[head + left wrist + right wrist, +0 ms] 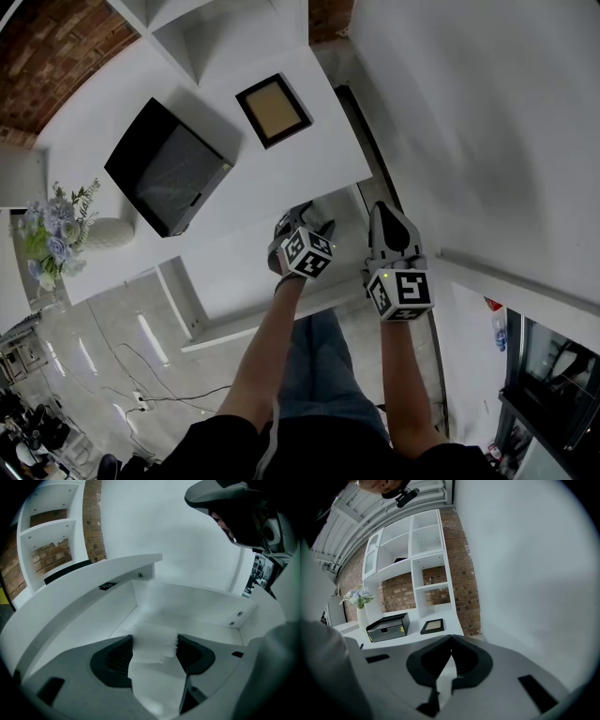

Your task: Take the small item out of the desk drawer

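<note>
The white desk drawer (234,286) stands pulled out under the desk top (112,122). My left gripper (309,223) reaches down into it. In the left gripper view its jaws are spread wide, and a small white item (150,639) with a ragged right edge lies on the drawer floor between the pads (117,656). I cannot tell whether the pads touch it. The drawer's back wall (197,606) is just beyond. My right gripper (382,211) hovers to the right of the left one, over the drawer's right end. The right gripper (451,641) is shut with nothing in it.
A black box (169,178) and a dark picture frame (273,110) sit on the desk top. A vase of flowers (56,234) stands at its left end. White shelves (412,555) rise behind the desk against a brick wall. A white wall (469,112) runs close along the right.
</note>
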The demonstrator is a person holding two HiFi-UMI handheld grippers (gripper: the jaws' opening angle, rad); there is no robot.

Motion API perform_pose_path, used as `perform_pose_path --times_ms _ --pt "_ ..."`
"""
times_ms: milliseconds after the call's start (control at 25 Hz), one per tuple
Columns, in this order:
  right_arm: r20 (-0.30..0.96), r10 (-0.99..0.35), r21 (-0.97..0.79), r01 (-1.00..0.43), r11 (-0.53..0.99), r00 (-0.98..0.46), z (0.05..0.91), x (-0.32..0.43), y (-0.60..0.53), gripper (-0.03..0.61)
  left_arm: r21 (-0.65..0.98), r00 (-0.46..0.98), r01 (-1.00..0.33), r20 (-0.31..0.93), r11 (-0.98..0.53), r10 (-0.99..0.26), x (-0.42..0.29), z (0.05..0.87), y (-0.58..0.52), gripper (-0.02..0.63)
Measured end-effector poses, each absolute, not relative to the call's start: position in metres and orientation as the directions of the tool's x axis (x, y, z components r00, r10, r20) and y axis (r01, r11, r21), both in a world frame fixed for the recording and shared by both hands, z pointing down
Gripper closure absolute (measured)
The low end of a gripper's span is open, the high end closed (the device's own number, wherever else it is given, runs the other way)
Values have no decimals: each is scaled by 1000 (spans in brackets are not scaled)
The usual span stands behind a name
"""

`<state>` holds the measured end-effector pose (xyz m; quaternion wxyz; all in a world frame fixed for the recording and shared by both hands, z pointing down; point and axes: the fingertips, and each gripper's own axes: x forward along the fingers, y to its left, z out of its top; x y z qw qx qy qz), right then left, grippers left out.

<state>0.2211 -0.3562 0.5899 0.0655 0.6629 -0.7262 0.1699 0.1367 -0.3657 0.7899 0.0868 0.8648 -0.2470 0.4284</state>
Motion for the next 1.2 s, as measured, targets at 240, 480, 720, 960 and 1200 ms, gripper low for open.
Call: perform_pose_path --times_ms 240,480,720,960,1200 --pt "326 -939 -163 -985 62 -113 593 221 -355 580 -61 528 -487 774 -871 -349 138 786 -365 348" --pt "324 -939 -160 -985 68 -117 589 218 -353 580 -41 563 -468 757 -883 -334 144 771 -355 350" --pt "307 -946 -157 -986 62 -108 570 219 -346 580 -20 616 -458 713 -889 -334 144 731 -332 348" --pt "237 -968 -161 -986 49 -87 535 223 -356 580 -15 692 -514 584 -858 -424 132 656 -334 349" --pt "189 -976 -152 -985 79 -107 495 203 -357 580 -32 663 -643 476 -765 -578 78 578 -340 349"
